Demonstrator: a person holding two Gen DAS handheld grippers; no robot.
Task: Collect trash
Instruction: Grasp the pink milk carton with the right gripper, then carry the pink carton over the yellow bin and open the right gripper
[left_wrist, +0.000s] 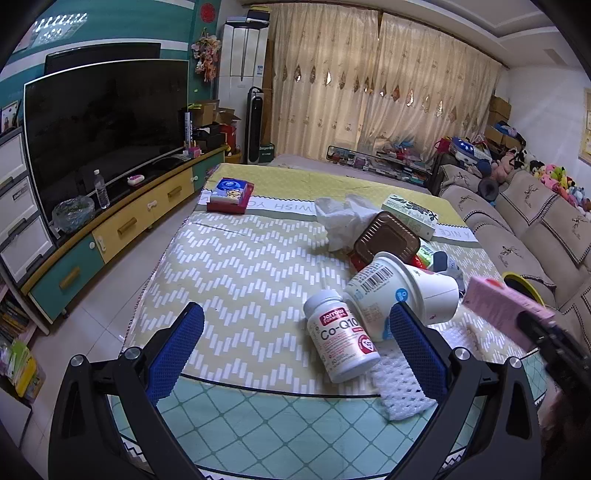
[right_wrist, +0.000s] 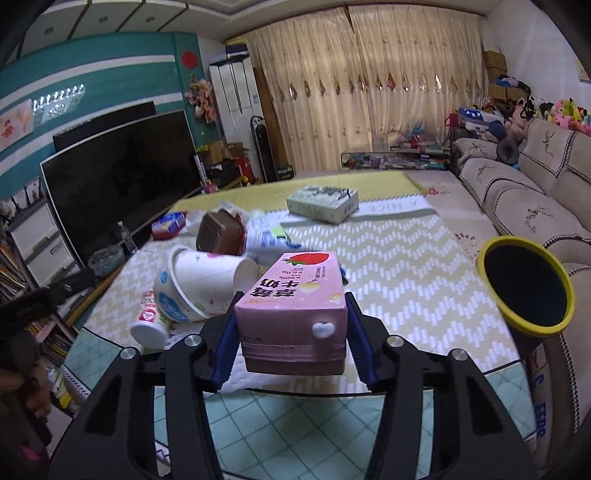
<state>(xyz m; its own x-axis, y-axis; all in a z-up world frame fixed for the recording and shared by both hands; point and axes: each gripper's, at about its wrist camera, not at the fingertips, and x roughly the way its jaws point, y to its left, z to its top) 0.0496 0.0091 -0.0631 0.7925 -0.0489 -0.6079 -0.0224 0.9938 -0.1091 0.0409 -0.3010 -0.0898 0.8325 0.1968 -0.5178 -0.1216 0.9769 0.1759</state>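
The right tongs (right_wrist: 291, 328) are clamping a pink strawberry milk carton (right_wrist: 295, 295), blue pads pressing on both of its sides, and the carton is hanging clear above the patterned bench (right_wrist: 406, 258). Just to its right a yellow-rimmed bin (right_wrist: 554, 317) is gaping dark beside the sofa (right_wrist: 517, 206). The left tongs (left_wrist: 295, 350) are standing wide with nothing between them, hovering over the bench edge. Ahead of them a white Co-Q10 bottle (left_wrist: 340, 336) is lying on its side, touching a tipped paper cup (left_wrist: 402, 291). Behind that, a brown tray (left_wrist: 388, 236) and crumpled tissue (left_wrist: 343, 218) are sitting in the pile.
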